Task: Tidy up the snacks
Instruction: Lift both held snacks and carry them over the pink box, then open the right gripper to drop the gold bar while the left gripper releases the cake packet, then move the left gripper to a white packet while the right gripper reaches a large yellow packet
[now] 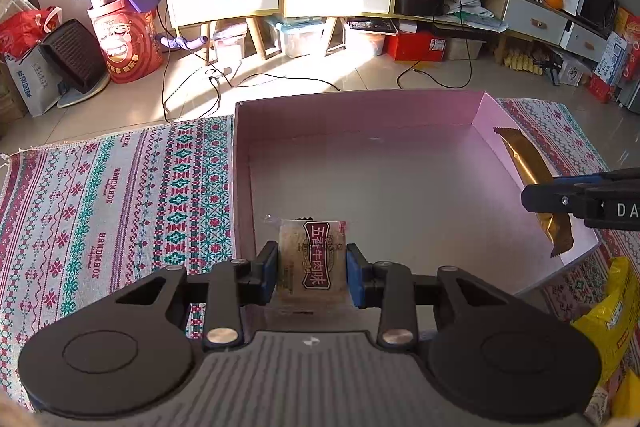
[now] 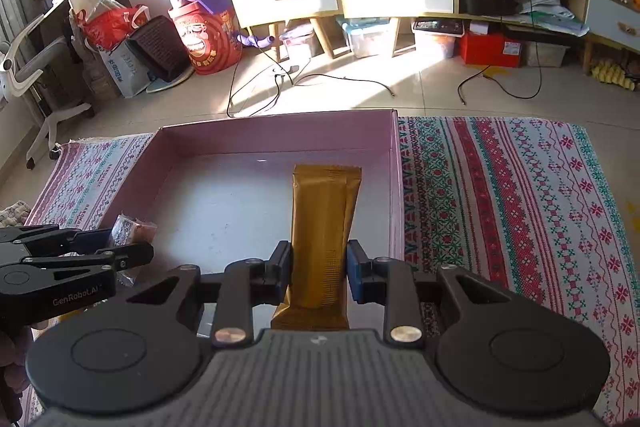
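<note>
A shallow pink box (image 1: 360, 119) lies on a patterned cloth. My left gripper (image 1: 312, 273) is shut on a small clear snack packet with a dark red label (image 1: 314, 261), held over the box's near left corner. My right gripper (image 2: 319, 273) is shut on a long golden-brown snack bar (image 2: 324, 223), which stretches over the box floor by the right wall (image 2: 394, 187). The bar (image 1: 528, 163) and right gripper (image 1: 560, 201) also show at the right of the left wrist view. The left gripper (image 2: 116, 247) with its packet (image 2: 130, 229) shows at the left of the right wrist view.
The patterned cloth (image 1: 112, 207) (image 2: 520, 219) spreads on both sides of the box. A yellow snack bag (image 1: 612, 311) lies on the cloth right of the box. Beyond are tiled floor, cables, cabinets and a red bucket (image 1: 128, 43).
</note>
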### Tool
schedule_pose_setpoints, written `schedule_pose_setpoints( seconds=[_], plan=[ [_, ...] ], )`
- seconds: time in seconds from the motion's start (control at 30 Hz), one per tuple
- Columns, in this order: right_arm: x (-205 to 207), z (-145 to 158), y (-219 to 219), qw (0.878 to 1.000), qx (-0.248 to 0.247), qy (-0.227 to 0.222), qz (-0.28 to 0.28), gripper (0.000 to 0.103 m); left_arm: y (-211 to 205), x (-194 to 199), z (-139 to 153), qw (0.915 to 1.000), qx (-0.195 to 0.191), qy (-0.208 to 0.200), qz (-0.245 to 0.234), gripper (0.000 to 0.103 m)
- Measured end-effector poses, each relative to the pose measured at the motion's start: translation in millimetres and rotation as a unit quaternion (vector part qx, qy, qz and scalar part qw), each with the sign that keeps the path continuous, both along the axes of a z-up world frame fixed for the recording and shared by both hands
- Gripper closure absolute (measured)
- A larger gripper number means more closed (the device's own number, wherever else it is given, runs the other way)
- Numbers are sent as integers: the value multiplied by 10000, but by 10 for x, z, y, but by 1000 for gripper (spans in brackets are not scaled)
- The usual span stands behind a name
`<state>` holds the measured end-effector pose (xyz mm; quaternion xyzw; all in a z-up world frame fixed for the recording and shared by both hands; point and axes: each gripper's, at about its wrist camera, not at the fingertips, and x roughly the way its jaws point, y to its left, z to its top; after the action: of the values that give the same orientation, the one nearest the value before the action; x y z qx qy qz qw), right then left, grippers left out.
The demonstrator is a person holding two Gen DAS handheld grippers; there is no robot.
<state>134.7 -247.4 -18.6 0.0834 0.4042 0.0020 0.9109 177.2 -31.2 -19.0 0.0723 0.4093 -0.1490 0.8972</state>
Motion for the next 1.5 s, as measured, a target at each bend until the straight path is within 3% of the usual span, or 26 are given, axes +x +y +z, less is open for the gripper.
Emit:
schedule_pose_setpoints(
  seconds=[0.1, 0.2, 0.33, 0.57, 1.07, 1.5],
  plan=[
    [-11, 22, 2, 10000, -23, -5, 2, 76, -2, -28, 16, 9999, 97, -84, -44, 58],
    [-22, 54, -14, 10000, 48, 10, -56, 67, -27, -62, 51, 9997, 190, -162, -84, 42],
    [-59, 94, -50, 9996, 258, 75, -66, 48, -40, -138, 114, 9996, 128, -150, -214, 30],
    [-241, 216, -20, 9999, 95, -10, 64, 35, 12, -347, 228, 9993, 22, -213, -296, 12],
    [-876, 479, -19, 9986, -119, -470, 189, 11, 287, -853, 331, 9988, -48, -181, -451, 0],
    [-1199, 406, 29, 9965, -348, -519, 558, 7, 445, -1108, 342, 9980, -222, -123, -583, 0]
  ],
)
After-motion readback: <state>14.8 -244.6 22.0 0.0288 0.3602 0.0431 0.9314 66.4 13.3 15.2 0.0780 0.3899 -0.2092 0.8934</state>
